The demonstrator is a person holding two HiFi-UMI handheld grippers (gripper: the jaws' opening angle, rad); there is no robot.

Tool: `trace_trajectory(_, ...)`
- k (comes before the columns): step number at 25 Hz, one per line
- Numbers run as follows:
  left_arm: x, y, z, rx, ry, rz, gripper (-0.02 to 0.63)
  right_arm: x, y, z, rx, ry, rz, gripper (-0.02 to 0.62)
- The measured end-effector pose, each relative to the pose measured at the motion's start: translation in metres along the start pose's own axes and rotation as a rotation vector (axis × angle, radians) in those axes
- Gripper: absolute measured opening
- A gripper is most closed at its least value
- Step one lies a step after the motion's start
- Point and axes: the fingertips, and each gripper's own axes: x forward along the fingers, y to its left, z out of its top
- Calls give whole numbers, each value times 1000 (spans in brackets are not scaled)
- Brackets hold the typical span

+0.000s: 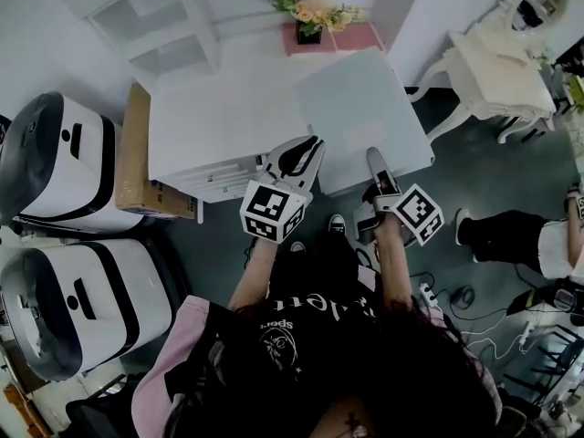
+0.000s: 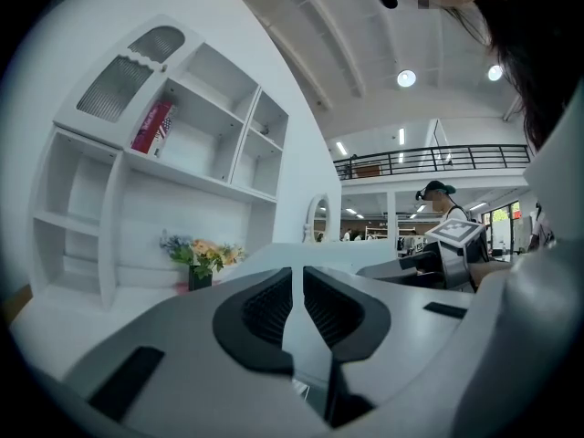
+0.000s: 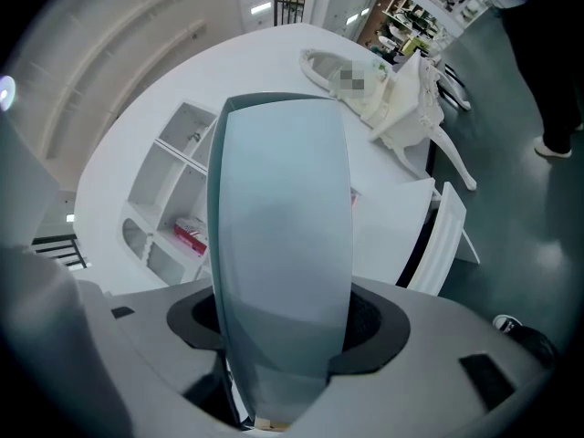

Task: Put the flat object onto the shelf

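The flat object is a pale grey-blue panel; in the head view it hangs over the right end of the white desk. My right gripper is shut on its near edge, and in the right gripper view the panel stands up between the pads of that gripper. My left gripper is shut and empty, just left of the panel. In its own view that gripper's jaws are pressed together. The white shelf unit stands behind the desk, with open compartments and a red book.
A flower pot stands at the desk's back. To the right is a white dressing table with a mirror. A cardboard box and two white machines are at the left. A person's legs and floor cables are at the right.
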Motion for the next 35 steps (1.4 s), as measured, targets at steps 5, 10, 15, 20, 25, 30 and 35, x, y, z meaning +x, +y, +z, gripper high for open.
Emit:
trace_trajectory(5, 25, 17, 5, 19, 5, 2, 49, 22, 3, 37, -6, -38, 10, 311)
trace_trajectory(10, 55, 40, 16, 38, -3, 20, 49, 48, 15, 87, -15, -75, 38, 311)
trace_trajectory(15, 103, 65, 24, 50, -6, 47, 49, 84, 21, 145, -37, -100, 69, 311)
trace_trajectory(20, 161, 79, 38, 55, -16, 65, 49, 116, 30, 206, -51, -114, 130, 311)
trace_trajectory(25, 207, 87, 52, 68, -26, 78, 49, 133, 51, 259, -51, -124, 216, 311)
trace_trajectory(30, 238, 92, 64, 71, -42, 88, 49, 133, 79, 304, -88, -130, 296, 311)
trace_trajectory(35, 258, 91, 77, 86, -57, 76, 49, 140, 103, 337, -117, -136, 351, 311)
